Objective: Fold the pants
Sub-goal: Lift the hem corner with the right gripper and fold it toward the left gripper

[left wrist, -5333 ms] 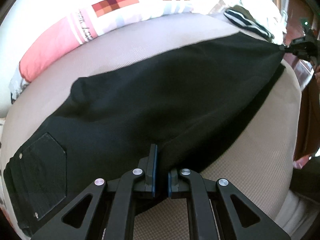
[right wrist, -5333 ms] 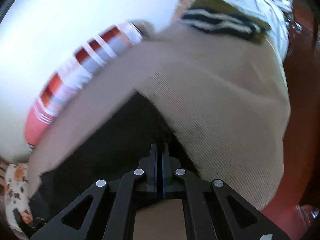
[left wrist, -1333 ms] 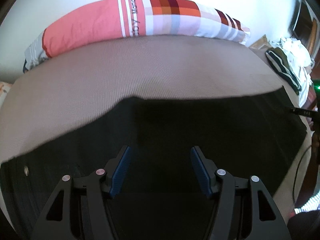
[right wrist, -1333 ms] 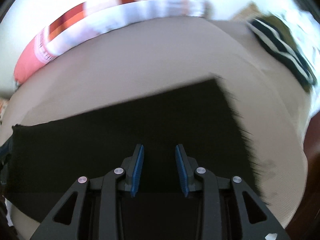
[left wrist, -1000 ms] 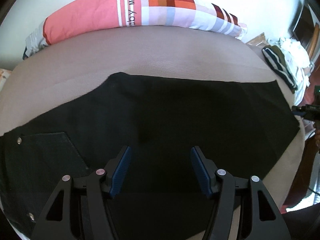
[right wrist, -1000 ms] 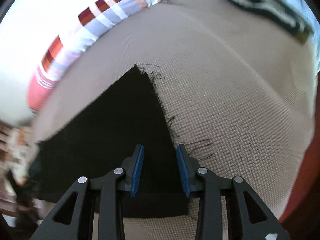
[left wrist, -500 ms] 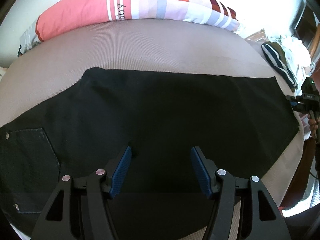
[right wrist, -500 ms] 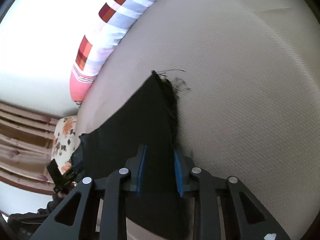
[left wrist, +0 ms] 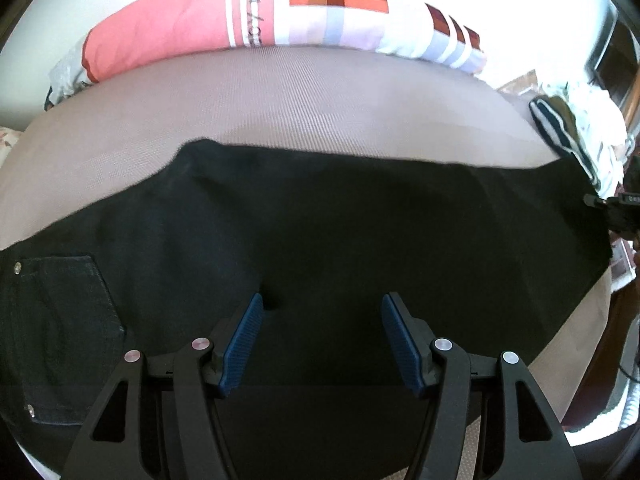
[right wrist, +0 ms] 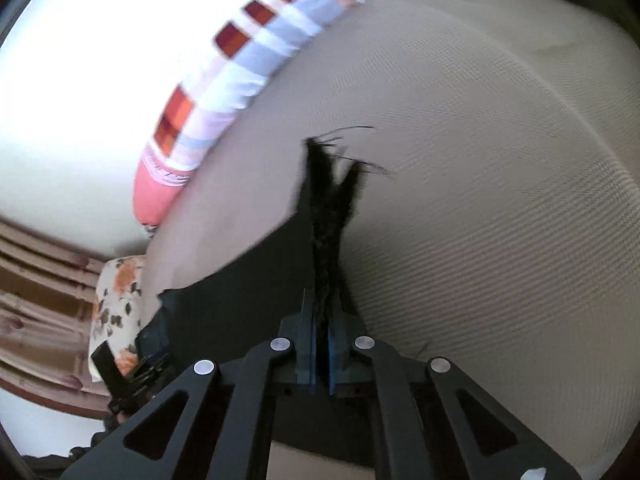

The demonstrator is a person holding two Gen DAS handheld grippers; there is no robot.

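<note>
Black pants (left wrist: pixel 320 232) lie flat on the beige bed (left wrist: pixel 280 96), long axis left-right in my left view: back pocket (left wrist: pixel 60 320) left, frayed hem (right wrist: pixel 332 184) right. My right gripper (right wrist: pixel 322 344) just closed, fingers clenched on the hem. Left gripper (left wrist: pixel 322 336) fingers spread apart over the pants, gripping nothing. Striped pillow (left wrist: pixel 240 20) behind.

Bright daylight blows out the upper background; fisheye bends the edges, and the right-wrist view is motion-blurred.

A home bedroom: a bed (left wrist: pixel 304 92) with a beige woven cover, a long pink and checked pillow (left wrist: pixel 248 16) along the wall, and loose clothing (left wrist: pixel 568 128) heaped at one end.
</note>
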